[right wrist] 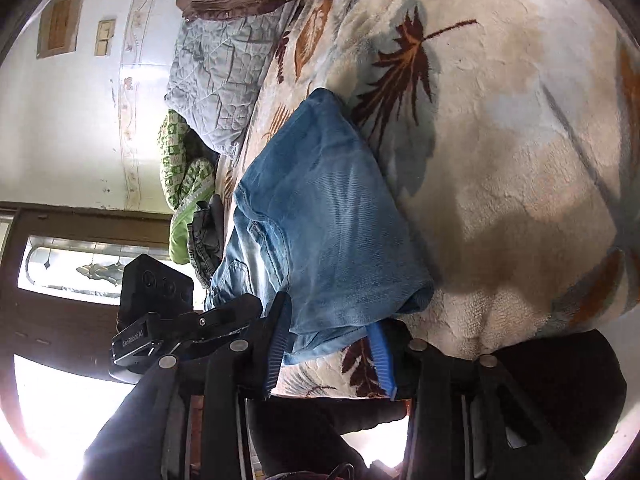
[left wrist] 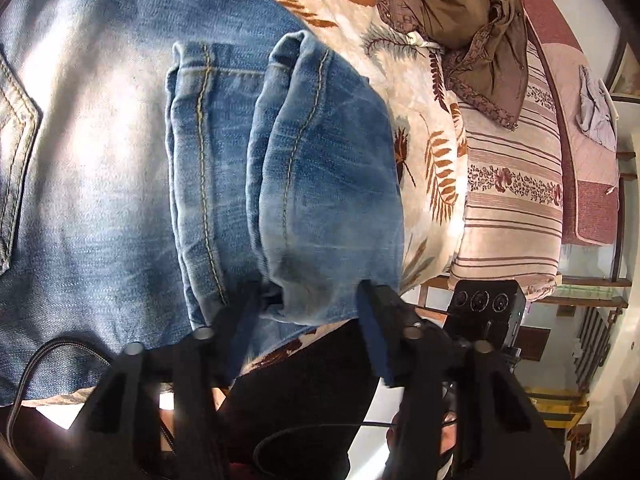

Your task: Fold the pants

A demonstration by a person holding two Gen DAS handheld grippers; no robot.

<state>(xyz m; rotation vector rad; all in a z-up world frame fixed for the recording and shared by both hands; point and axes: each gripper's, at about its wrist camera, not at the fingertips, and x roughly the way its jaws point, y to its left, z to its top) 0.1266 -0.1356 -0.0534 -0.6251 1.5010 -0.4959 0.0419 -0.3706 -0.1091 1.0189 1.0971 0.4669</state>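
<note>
**Jeans gripped at the near edge of the bed**

Lying across a cream fleece blanket printed with brown leaves, the blue jeans were folded over on themselves, so that two leg ends with yellow-stitched seams sat on top of the paler seat panel, where part of a back pocket showed at the left edge of the left wrist view. The whole bundle reached the near edge of the bed.

The left gripper stood narrow, its two dark fingers on either side of the folded denim at that near edge (whether the pads actually pressed the cloth could not be told). The right gripper was likewise narrow, with the jeans' near fold lying between its blue ribbed pads; the fold reached down between them, and the pads appeared to pinch it.

Toward the far edge of the bed lay a crumpled brown garment. A striped, flowered mattress showed beside the blanket. In the right wrist view, a grey quilted cover and a green-patterned cloth sat along the bed's left edge.
</note>
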